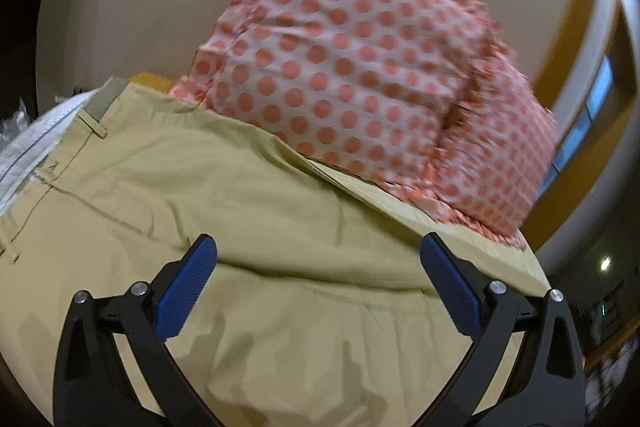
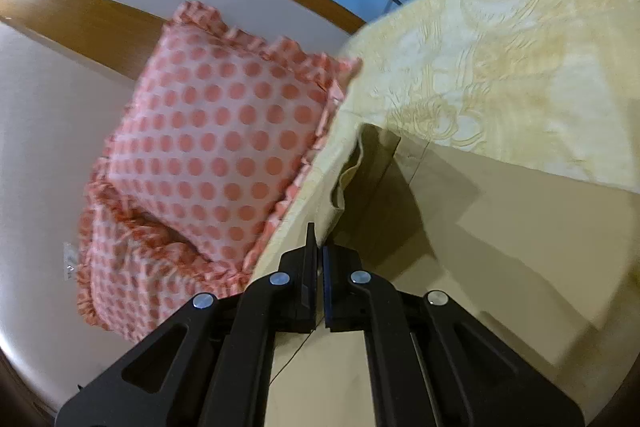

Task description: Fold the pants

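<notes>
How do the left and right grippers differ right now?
The left gripper has its fingers spread wide over the khaki pants, holding nothing; the right gripper is shut, pinching a pants edge. The left's blue pads face the camera; the right's are pressed together, nearly hidden. Both have the same black build, and both views show the polka-dot pillow.

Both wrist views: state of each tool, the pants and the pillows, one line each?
Left tool: open, over the pants, gripping nothing.
Right tool: shut on pants fabric.
Pants: khaki, spread out, wrinkled.
Polka-dot pillows: stacked beyond the pants.
</notes>
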